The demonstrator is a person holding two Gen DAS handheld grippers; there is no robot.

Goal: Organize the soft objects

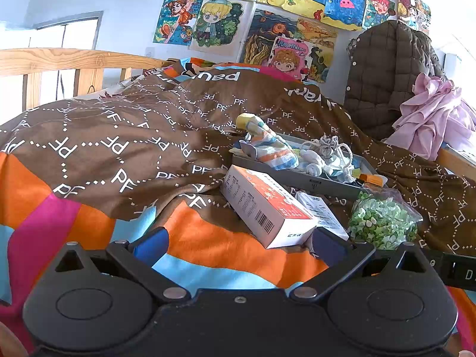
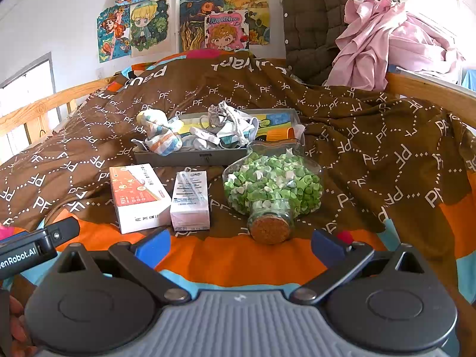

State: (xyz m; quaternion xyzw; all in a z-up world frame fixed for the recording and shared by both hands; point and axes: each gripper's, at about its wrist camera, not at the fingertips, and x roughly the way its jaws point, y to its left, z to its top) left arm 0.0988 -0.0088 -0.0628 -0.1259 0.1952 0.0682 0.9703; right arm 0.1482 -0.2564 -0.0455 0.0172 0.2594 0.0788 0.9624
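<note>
Soft items already in grey tray (image 2: pixel 184 157), centre of frame: striped sock (image 2: pixel 162 136), white socks (image 2: pixel 208 139), grey drawstring pouch (image 2: pixel 218 113). Probably near finished; sock hangs over tray edge, needs tucking. Left gripper (image 1: pixel 238 245) wide open, empty. Right gripper (image 2: pixel 239 247) wide open, empty. Orange box (image 2: pixel 138 196), white box (image 2: pixel 190 199), corked jar (image 2: pixel 272 187) below tray, not soft, likely stay out.

The brown quilt (image 2: pixel 342 136) carries a repeated white "PF" monogram, with larger upside-down lettering near its far edge. A comic poster (image 2: pixel 227 29) on the wall at twelve o'clock reads "MORNING". At nine o'clock in the right wrist view, the other device's black housing (image 2: pixel 26 253) shows "enRobot.AI". Print on the two boxes is too small to read.
</note>
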